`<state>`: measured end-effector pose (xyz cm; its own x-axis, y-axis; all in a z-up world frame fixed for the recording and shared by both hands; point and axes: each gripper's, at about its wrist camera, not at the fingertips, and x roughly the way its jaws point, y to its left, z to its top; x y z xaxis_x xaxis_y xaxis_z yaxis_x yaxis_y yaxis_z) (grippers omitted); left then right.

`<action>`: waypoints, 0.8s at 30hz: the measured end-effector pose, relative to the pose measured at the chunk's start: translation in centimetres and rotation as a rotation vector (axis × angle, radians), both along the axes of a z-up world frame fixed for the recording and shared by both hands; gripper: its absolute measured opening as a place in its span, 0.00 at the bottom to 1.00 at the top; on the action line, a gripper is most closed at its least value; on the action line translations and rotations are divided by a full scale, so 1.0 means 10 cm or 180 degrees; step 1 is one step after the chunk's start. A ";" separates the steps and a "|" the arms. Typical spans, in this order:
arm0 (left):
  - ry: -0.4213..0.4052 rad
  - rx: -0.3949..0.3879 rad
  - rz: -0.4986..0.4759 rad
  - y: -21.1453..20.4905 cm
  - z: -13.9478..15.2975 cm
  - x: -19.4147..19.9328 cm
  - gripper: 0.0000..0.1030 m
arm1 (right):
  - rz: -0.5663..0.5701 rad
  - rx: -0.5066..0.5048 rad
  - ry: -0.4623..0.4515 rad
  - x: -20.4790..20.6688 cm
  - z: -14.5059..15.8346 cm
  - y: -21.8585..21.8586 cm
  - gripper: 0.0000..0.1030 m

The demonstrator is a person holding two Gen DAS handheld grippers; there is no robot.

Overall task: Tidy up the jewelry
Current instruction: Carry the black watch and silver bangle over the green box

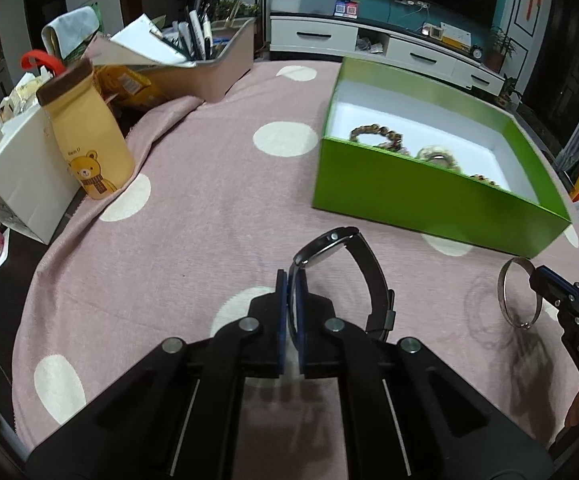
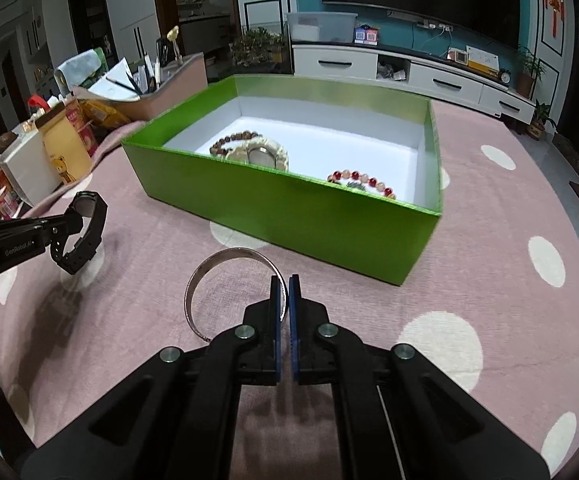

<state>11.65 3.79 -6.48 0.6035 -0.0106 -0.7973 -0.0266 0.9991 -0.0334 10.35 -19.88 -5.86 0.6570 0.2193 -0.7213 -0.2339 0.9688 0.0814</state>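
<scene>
Left claw point(image 1: 292, 280): pinched narrow on the black watch point(image 1: 353, 276), gripping the strap near the case; the watch hangs clear above the pink dotted cloth point(image 1: 209, 184) near the desk's near edge.
Right claw point(image 2: 285, 284): pressed narrow on the silver bangle point(image 2: 225, 280), holding its rim so the ring stands on edge to the claw's left, lifted off the cloth with its shadow below.
Watch's lie: the case faces up and forward, the strap loops down and back toward the claw's right side.
Green box point(image 2: 289, 216): open, set toward the far right part of the desk, its long axis running across the right claw's line of sight; the near wall stands between both claws and the white floor inside.
Inside the box: a brown bead bracelet point(image 2: 233, 138), a pale bracelet point(image 2: 265, 152) and a red bead bracelet point(image 2: 363, 182), with bare floor at the far right corner.
Key relation: the box lies straight ahead of the right claw and ahead-right of the left claw, so the right hand looks nearer.
Likely need: each piece must rise over the near wall before release.
Far left edge: a bear-print pouch point(image 1: 89, 136) and a pen tray point(image 1: 209, 68), well apart from the box.
</scene>
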 end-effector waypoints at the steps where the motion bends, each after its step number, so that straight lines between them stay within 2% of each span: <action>1: -0.0022 0.0006 -0.0019 -0.02 0.03 -0.02 0.03 | -0.0004 0.0008 -0.0024 -0.02 0.03 -0.01 0.03; 11: -0.0245 0.0043 -0.0175 -0.20 0.38 -0.13 0.03 | -0.0065 0.0084 -0.0308 -0.15 0.40 -0.15 0.03; 24: -0.0484 0.0140 -0.0381 -0.49 0.75 -0.13 0.03 | -0.0110 0.0126 -0.0585 -0.20 0.74 -0.27 0.03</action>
